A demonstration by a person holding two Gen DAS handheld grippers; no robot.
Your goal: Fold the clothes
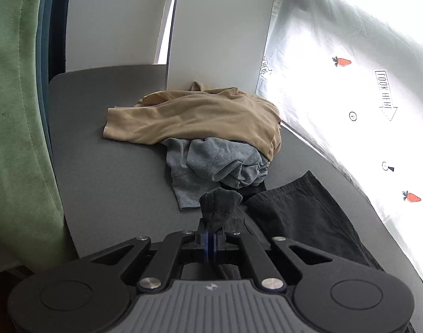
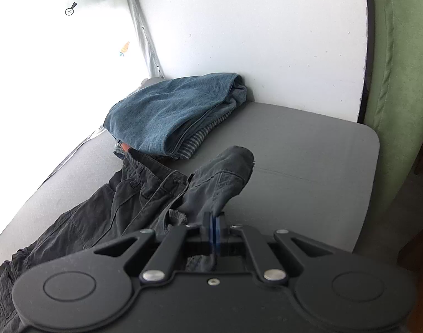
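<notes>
Left tool (image 1: 210, 242) clenched on a bunched corner of the dark grey cotton trousers (image 2: 122, 194); right tool (image 2: 213, 231) clenched on another fold. Trousers trail across the grey bench (image 2: 308, 149).

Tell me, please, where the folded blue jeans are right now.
In the right wrist view the jeans lie at the back of the grey table, left of centre, against the white wall, just beyond the dark trousers.
</notes>
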